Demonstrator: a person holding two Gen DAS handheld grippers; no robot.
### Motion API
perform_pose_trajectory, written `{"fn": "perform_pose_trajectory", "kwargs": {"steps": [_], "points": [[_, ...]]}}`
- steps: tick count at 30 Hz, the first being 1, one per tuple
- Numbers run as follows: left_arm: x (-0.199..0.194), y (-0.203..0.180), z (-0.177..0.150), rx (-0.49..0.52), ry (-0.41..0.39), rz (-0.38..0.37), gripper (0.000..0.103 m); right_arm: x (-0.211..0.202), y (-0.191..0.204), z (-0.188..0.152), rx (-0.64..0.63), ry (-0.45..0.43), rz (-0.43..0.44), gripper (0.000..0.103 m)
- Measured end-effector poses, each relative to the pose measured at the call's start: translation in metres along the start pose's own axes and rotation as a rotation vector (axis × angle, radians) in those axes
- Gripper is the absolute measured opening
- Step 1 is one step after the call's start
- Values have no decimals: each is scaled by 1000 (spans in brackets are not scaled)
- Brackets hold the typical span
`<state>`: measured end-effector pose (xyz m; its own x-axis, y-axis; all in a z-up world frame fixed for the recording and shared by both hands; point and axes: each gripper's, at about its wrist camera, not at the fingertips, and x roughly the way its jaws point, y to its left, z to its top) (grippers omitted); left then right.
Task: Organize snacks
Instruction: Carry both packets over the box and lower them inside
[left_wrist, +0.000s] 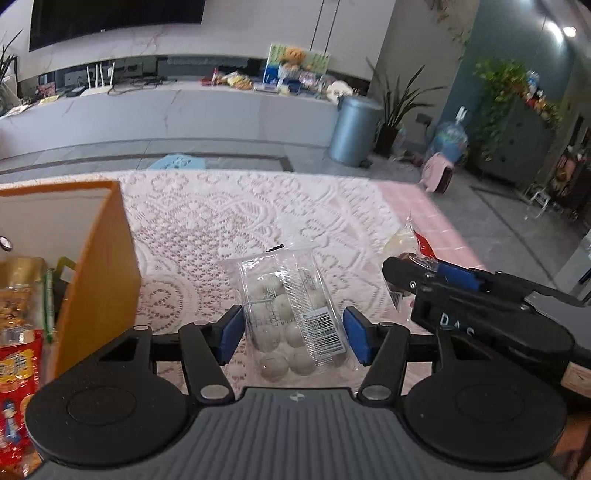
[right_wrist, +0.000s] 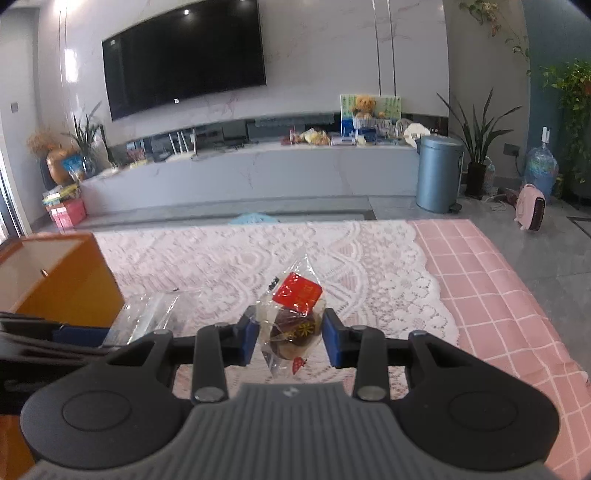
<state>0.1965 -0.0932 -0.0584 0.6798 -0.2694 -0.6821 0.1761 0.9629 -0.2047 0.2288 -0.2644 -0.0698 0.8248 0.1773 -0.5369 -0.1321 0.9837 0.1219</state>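
We find both wrist views bright and evenly lit, with soft daylight and only faint shadows on the lace tablecloth. Ceiling lamps throw glare spots on the blue wall in the left view and on the glossy marble wall and television in the right view. Fisheye distortion bends the television counter and the floor lines, and the corners darken. We note slight motion blur across the background in both views. The clear packet of white balls shows reflections on its film; its printed text is unreadable.
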Motion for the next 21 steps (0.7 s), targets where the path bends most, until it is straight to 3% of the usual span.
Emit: {"fn": "perform_pose_trajectory", "kwargs": {"steps": [7,13,21], "points": [[-59,31,6,-52,-60,-36,67,-48,27,-7,28,-68,23,35],[-104,81,17,-74,-111,-8,67,-79,83,-4,7,-92,163,34],[-125,144,23,-86,-45,46,67,-87,171,13,-124,-32,317,34]]}}
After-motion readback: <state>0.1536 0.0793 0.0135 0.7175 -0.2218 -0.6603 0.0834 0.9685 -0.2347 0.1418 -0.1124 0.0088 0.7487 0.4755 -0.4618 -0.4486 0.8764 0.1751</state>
